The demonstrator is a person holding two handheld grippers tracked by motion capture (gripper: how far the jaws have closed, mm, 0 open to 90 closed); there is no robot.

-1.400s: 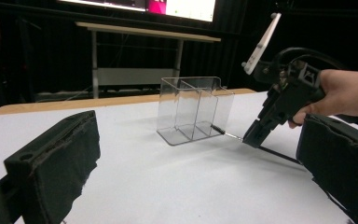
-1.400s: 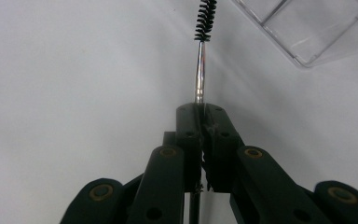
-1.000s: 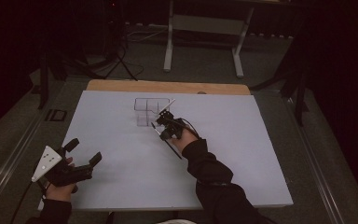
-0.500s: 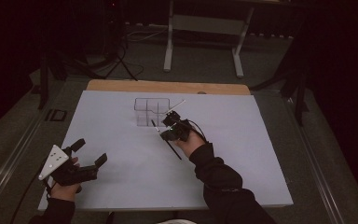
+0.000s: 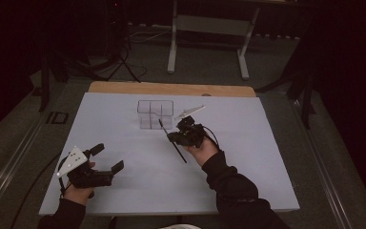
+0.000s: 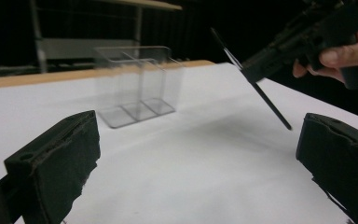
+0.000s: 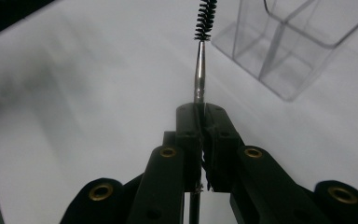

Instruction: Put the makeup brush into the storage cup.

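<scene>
Both hands hover; right gripper (image 5: 171, 138) pinches brush (image 7: 205, 21).

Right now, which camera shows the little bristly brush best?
The right gripper view: the brush fills the middle, its black bristles and silver stem sharp, clamped in the right gripper. The high view shows it as a thin dark stick near the clear box. The left gripper view shows its dark handle slanting down.

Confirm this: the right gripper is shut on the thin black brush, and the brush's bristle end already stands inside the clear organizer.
Not quite. The right gripper is shut on the brush, but its bristle end hangs outside the clear organizer, over bare table, beside its near wall. The right gripper view shows this.
</scene>
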